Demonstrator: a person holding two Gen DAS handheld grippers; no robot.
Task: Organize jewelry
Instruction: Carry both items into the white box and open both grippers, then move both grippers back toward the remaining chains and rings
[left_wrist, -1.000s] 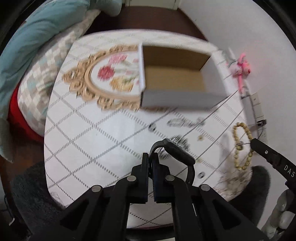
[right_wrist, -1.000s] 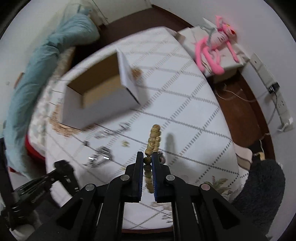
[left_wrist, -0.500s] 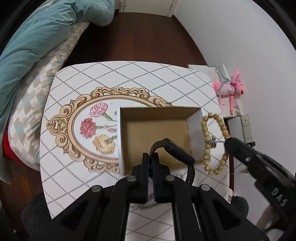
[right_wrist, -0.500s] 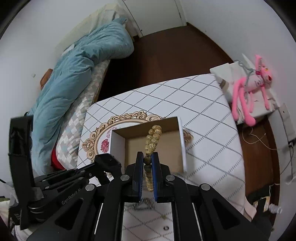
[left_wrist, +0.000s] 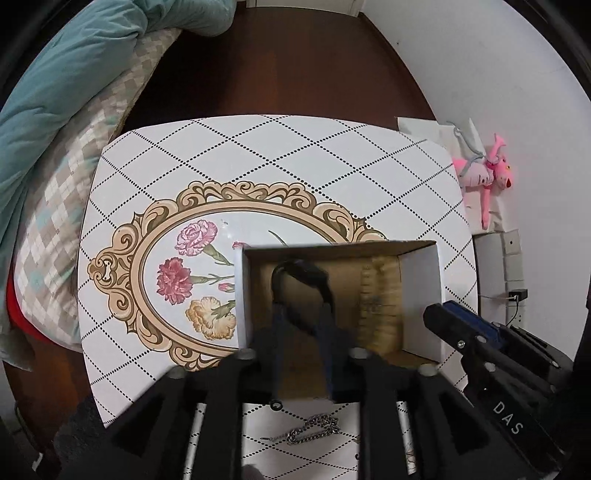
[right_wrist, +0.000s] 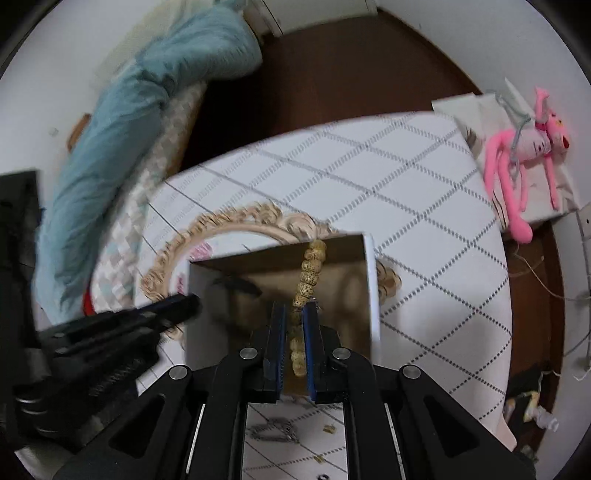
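An open cardboard box (left_wrist: 421, 295) stands on the patterned table. My left gripper (left_wrist: 301, 321) hangs over its left half, jaws opening. A black watch band (left_wrist: 299, 273) lies blurred just beyond its parted fingers, no longer pinched. My right gripper (right_wrist: 293, 325) is over the box (right_wrist: 371, 288) too, jaws opening. The tan bead bracelet (right_wrist: 308, 273) hangs loose between its blue pads. In the left wrist view the bracelet (left_wrist: 380, 306) is a vertical blur inside the box, beside the right gripper (left_wrist: 461, 328). The right wrist view shows the left gripper (right_wrist: 177, 306) and the band (right_wrist: 236, 284).
A silver chain (left_wrist: 314, 434) and small gold pieces (right_wrist: 328, 428) lie on the table in front of the box. A pink plush toy (right_wrist: 524, 155) sits on a white stand at the right. A bed with a teal quilt (left_wrist: 74, 74) runs along the left.
Both grippers moved from the table's near part to above the box. Both were shut, on the band and the bracelet; now their jaws have parted and both items hang loose or drop.
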